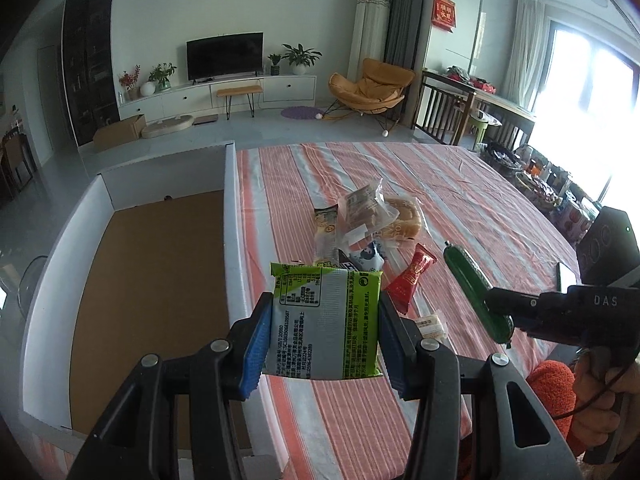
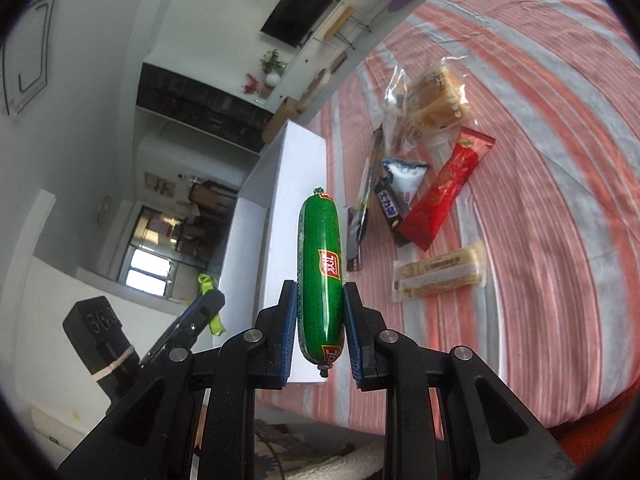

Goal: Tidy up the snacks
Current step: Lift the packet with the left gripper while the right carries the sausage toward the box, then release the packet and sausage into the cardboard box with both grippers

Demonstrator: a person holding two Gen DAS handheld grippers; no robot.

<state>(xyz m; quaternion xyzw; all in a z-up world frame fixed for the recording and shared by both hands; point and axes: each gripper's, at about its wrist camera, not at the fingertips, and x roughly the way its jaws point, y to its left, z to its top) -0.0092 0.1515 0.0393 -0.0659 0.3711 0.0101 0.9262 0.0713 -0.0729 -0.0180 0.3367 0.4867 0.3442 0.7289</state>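
Already both tools are loaded: the left gripper (image 1: 322,332) clamps a green-and-white snack packet (image 1: 325,322) by its side edges, aloft at the table edge with the white box (image 1: 230,208) at its 10 o'clock; packet looks light, crinkly, soft-filled, so edge pressure should stay gentle. The right gripper (image 2: 320,320) pinches a green sausage (image 2: 321,276) low on its body, the box wall behind it; casing probably slick, firm and springy, best taken mid-length, while loose snacks lie at 1 o'clock.
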